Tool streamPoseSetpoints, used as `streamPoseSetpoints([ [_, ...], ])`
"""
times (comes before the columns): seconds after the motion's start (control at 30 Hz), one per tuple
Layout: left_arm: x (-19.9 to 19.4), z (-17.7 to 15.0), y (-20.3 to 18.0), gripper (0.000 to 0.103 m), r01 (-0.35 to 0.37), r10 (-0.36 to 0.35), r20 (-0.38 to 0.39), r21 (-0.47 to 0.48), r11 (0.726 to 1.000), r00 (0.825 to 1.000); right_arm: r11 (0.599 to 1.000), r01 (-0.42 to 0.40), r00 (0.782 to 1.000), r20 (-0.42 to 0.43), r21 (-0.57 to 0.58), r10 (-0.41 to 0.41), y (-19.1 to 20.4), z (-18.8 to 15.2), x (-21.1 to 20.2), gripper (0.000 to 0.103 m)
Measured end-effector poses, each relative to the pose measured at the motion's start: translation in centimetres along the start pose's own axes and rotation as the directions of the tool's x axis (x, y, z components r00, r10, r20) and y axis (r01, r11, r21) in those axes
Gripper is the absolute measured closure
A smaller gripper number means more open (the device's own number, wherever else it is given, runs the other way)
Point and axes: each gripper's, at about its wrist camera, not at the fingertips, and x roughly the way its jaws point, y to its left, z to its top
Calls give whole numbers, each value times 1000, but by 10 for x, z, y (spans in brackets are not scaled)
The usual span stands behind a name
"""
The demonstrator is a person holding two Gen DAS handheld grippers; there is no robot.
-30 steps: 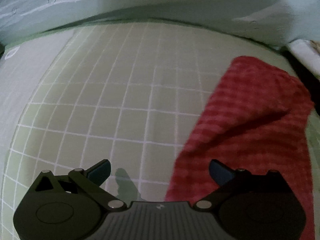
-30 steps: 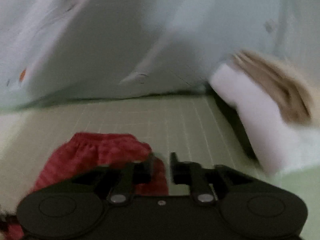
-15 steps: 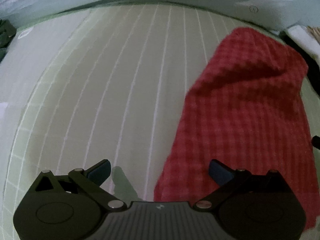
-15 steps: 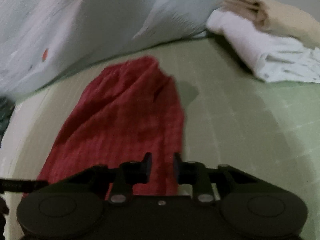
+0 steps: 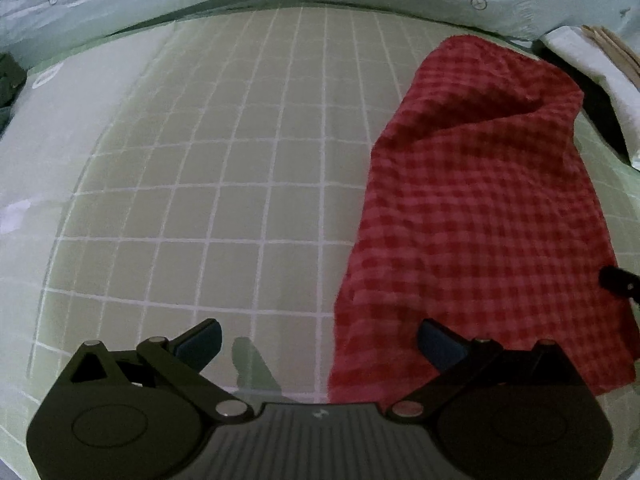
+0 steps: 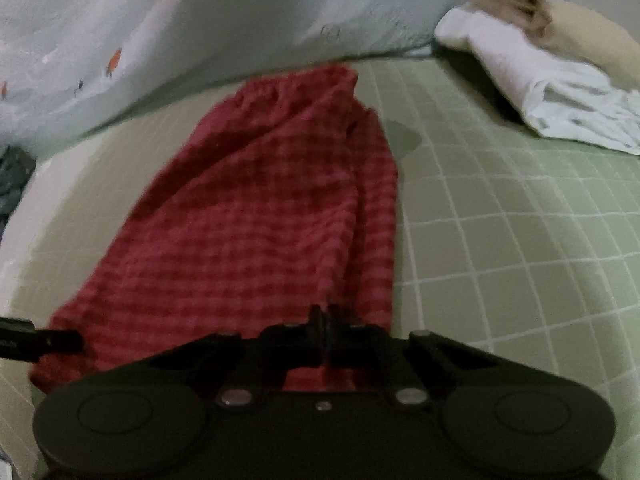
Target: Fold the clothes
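A red checked garment (image 5: 472, 208) lies stretched lengthwise on the green gridded sheet (image 5: 240, 184), its gathered waistband (image 6: 296, 84) at the far end. My left gripper (image 5: 320, 336) is open just above the sheet, and its right finger (image 5: 438, 340) overlaps the garment's near left corner. My right gripper (image 6: 326, 314) has its jaws shut on the near edge of the garment (image 6: 248, 216), where a long fold runs away from the tips. A dark tip of the right gripper (image 5: 616, 280) shows at the garment's right side in the left wrist view.
A folded stack of white and beige clothes (image 6: 540, 68) sits at the back right, also seen as the stack (image 5: 600, 56). A pale printed quilt (image 6: 180, 24) runs along the far edge. A dark cloth (image 6: 12, 176) lies at the far left.
My right gripper drew back from the waistband end to the near edge and closed its jaws on the cloth. The left gripper stayed open and shifted only slightly.
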Motion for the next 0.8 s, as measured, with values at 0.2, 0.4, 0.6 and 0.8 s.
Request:
streamPoseSetpoints([
  [0.2, -11, -2, 14, 2, 36, -35, 34, -25, 999, 999, 1000, 21, 989, 144, 23, -25, 10, -2, -68, 102],
  [0.4, -4, -6, 16, 4, 84, -84, 19, -34, 996, 996, 981, 128, 992, -29, 143, -125, -13, -32, -36, 89],
  [0.6, 2, -8, 11, 4, 115, -115, 7, -10, 993, 993, 983, 124, 992, -25, 139, -122, -11, -43, -39, 28],
  [0.8, 8, -10, 5, 4, 145, -145, -6, 13, 989, 989, 985, 116, 992, -62, 124, -109, -2, -48, -21, 25],
])
